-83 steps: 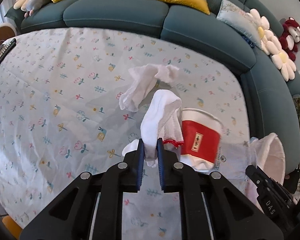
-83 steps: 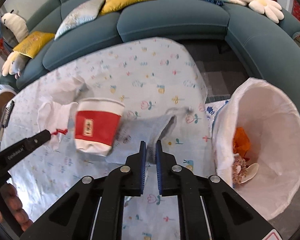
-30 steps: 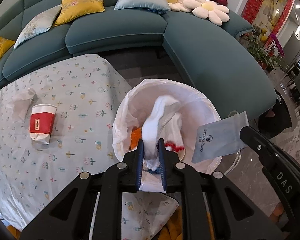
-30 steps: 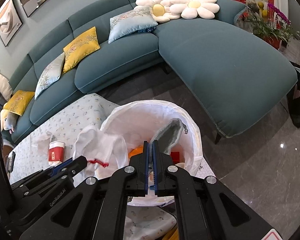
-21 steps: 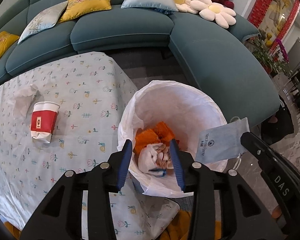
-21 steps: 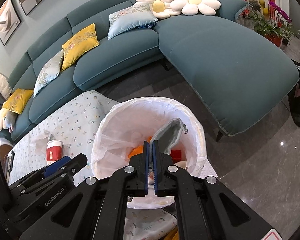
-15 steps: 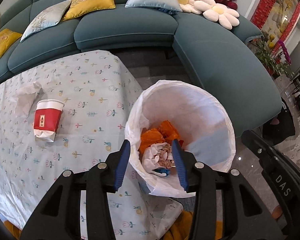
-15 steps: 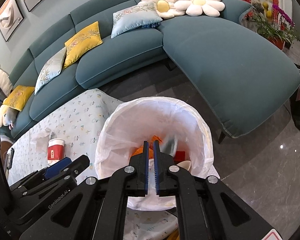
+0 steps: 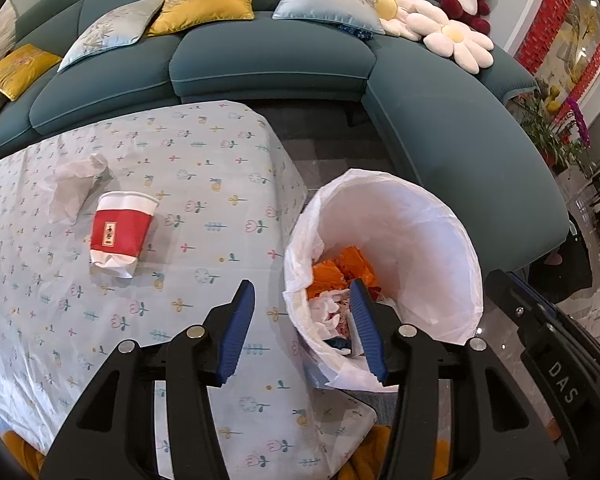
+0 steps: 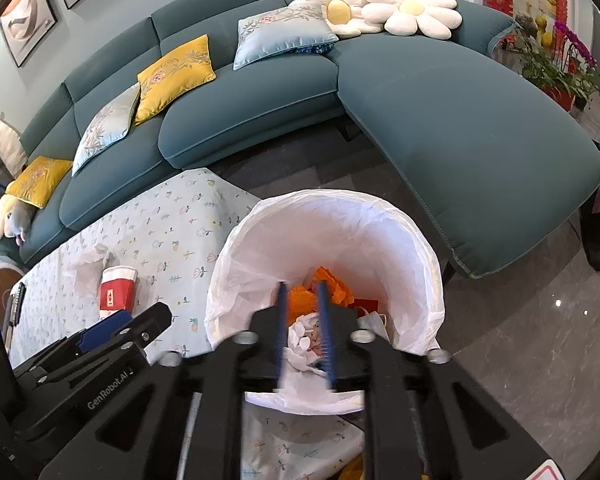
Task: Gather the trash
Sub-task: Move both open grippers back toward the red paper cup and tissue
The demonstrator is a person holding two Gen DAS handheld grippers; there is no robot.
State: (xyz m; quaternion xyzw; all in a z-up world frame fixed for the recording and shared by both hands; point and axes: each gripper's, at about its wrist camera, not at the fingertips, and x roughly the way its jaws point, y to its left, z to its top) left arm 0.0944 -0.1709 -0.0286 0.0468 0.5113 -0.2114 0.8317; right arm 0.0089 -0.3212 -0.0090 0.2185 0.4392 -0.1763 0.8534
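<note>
Trash lay in the white-lined bin point(image 9: 440, 240): orange scraps point(image 9: 340, 268) and white wrappers, perhaps tissue. The left gripper point(image 9: 302, 330) had just been opening, jaws apart with nothing between them, over the bin's near rim. The right gripper point(image 10: 303, 332) had also just been opening, its narrower gap empty. A red paper cup point(image 9: 120, 234) lay on the flowered tablecloth point(image 9: 204, 208) beside crumpled white paper point(image 9: 74, 186).

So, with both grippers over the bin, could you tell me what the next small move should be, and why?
Probably swing the left gripper back toward the red paper cup. Both grippers' jaws have just been opening with nothing between them, the right gripper too. The cup and crumpled white tissue lie on the tablecloth, outside the bin.
</note>
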